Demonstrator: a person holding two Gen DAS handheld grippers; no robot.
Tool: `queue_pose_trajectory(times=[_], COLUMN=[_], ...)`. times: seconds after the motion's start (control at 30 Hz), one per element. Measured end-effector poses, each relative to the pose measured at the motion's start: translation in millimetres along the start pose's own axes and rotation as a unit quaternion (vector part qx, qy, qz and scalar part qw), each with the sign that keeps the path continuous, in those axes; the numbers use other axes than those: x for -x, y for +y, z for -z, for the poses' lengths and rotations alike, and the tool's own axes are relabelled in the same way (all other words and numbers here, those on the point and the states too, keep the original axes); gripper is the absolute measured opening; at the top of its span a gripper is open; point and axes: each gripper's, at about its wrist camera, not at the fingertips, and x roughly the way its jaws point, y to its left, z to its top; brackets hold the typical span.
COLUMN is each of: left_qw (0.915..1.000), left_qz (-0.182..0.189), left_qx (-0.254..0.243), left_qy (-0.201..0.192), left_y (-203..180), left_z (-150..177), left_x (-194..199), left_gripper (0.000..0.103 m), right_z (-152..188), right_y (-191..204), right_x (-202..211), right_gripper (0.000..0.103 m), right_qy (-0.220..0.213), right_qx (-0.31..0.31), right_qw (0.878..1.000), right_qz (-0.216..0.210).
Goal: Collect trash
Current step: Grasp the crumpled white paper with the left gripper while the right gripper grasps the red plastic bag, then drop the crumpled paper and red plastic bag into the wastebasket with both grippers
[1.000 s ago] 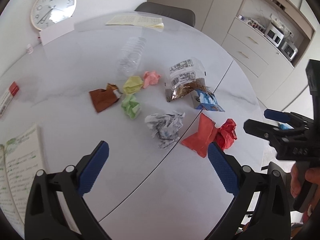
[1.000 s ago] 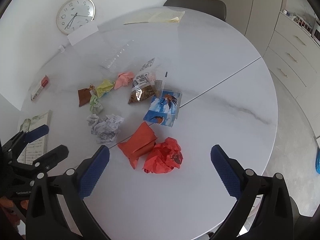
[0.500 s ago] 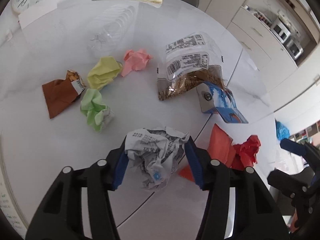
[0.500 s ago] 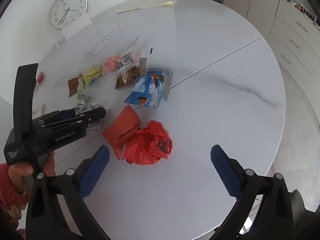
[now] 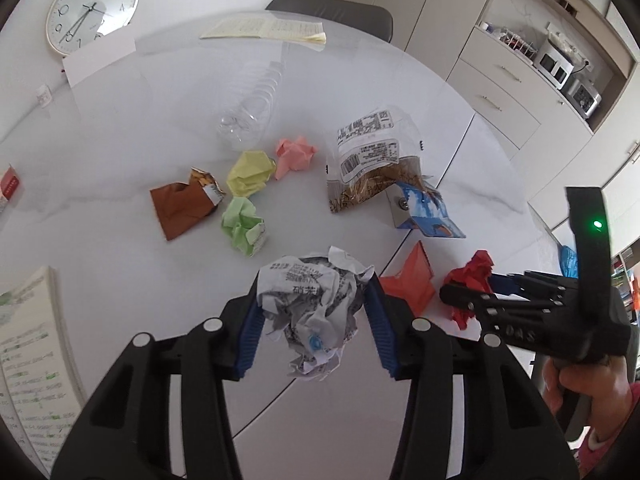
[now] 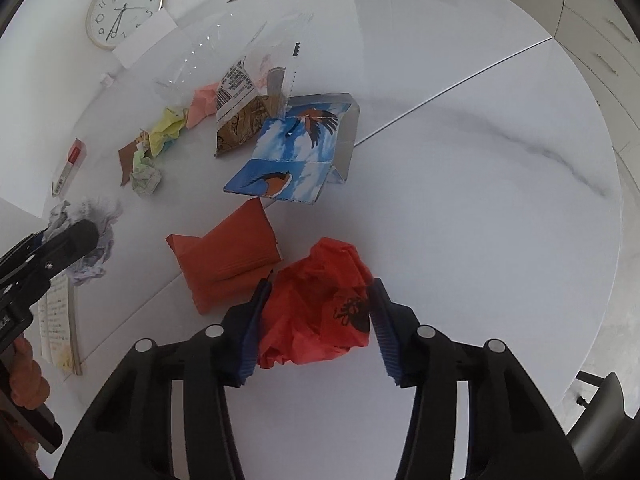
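My left gripper [image 5: 314, 316] is shut on a crumpled newsprint ball [image 5: 314, 304] and holds it above the white round table [image 5: 120, 264]. My right gripper [image 6: 318, 320] is shut on a crumpled red plastic bag [image 6: 320, 312] that rests on the table. A folded red paper packet [image 6: 228, 256] lies just left of the bag. A blue bird-print carton [image 6: 296, 152], a clear snack bag [image 5: 372, 164], pink [image 5: 294, 154], yellow [image 5: 250, 172] and green [image 5: 242, 224] paper balls, a brown wrapper [image 5: 180, 208] and a clear plastic bottle [image 5: 256, 100] lie further out.
A wall clock [image 5: 90, 8] leans at the table's far edge behind a white card [image 5: 100, 58]. Yellow papers [image 5: 266, 30] lie at the far side before a grey chair [image 5: 332, 8]. An open notebook [image 5: 28, 344] lies at the near left. Cabinets [image 5: 500, 92] stand right.
The left gripper, shut on the newsprint ball, has lifted it off the table. The right gripper moved down to the red plastic bag and closed on it.
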Motion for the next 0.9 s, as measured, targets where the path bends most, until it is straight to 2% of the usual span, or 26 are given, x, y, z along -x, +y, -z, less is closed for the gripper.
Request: queue_pose_trajectory(times=[0.23,0.4,0.6,0.9], left_qw=[0.9996,0.9975,0.9931,0.9844], left_qz=[0.010,0.027,0.067,0.108], left_qx=[-0.025,-0.065,-0.095,-0.138], left_qy=[-0.009,-0.012,-0.008,0.011], left_y=[-20.4,-62.1,-132.4,-243.9], left_z=[6.2,12.5,19.2,21.5], left_x=[25.9,35.3,35.3,20.9], left_gripper=[0.047,0.047,0.047,0.047], right_z=[3.8,22.1,60.2,93.4], right_y=[-15.3,-43.0,-112.6,-207.6], right_x=[28.4,74.0,115.8,107.5], right_gripper=[0.048,0.048,0.048,0.049], right_qy=[-0.022,-0.048,-0.053,-0.021], right_qx=[-0.012,-0.021,-0.037,-0.061], right_qw=[1.000,0.999,0.997,0.995], right_qz=[-0.004,-0.002,0.046,0.072])
